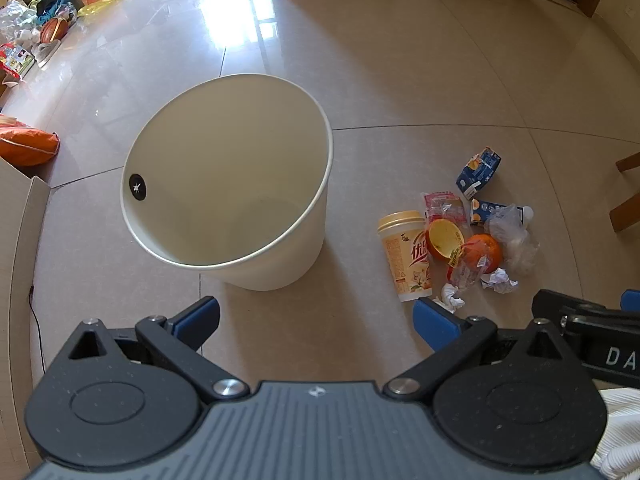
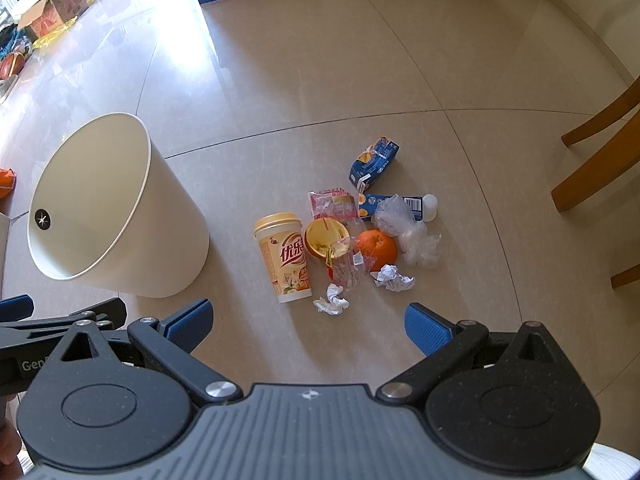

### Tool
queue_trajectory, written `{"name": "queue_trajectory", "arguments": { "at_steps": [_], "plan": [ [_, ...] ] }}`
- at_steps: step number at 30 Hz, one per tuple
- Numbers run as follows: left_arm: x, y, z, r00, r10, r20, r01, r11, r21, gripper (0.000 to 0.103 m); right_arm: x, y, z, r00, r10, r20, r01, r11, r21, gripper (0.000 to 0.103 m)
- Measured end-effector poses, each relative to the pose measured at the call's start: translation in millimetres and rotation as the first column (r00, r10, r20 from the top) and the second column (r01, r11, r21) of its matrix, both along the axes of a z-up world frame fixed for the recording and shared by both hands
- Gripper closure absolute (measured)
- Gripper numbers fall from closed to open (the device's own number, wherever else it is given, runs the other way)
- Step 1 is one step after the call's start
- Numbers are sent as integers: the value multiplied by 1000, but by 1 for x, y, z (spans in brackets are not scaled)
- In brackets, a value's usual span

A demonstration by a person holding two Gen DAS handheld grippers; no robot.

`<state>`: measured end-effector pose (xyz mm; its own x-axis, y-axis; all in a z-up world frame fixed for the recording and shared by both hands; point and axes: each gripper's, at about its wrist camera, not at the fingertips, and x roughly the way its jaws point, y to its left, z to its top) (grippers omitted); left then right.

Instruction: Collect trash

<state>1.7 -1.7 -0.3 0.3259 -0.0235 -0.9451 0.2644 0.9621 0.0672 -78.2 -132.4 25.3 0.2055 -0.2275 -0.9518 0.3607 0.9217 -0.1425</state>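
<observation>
The left gripper (image 1: 316, 320) is wide open and holds nothing; the right gripper (image 2: 308, 322) is wide open too – nothing in it; both hang above the floor (image 2: 360, 60). Just past the right one lies the trash: paper balls (image 2: 331, 300), a yellow cup (image 2: 284, 256), an orange (image 2: 378, 249), blue cartons (image 2: 374, 160). The white bin (image 1: 228, 184) stands to their left – nothing shows inside.
</observation>
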Motion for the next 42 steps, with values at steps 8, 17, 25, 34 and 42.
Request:
{"name": "queue_trajectory", "arguments": {
  "at_steps": [8, 17, 25, 34, 42],
  "plan": [
    [1, 0, -1, 1000, -3, -2, 3, 1000, -7, 1, -1, 0, 1, 1000, -1, 1, 1, 1000, -2, 0],
    [1, 4, 1, 1000, 2, -1, -2, 1000, -13, 1, 2, 2, 7, 1000, 3, 11, -3, 1000, -3, 0],
    [2, 5, 3, 1000, 2, -3, -2, 1000, -17, 1, 2, 3, 9, 1000, 8, 19, -8, 1000, -3, 0],
    [2, 6, 4, 1000, 8, 2, -8, 1000, -25, 1, 0, 2, 10, 1000, 11, 23, -11, 1000, -3, 0],
    [2, 9, 4, 1000, 13, 8, -13, 999, -48, 1, 1, 1, 12, 1000, 13, 28, -12, 1000, -3, 0]
  ]
}}
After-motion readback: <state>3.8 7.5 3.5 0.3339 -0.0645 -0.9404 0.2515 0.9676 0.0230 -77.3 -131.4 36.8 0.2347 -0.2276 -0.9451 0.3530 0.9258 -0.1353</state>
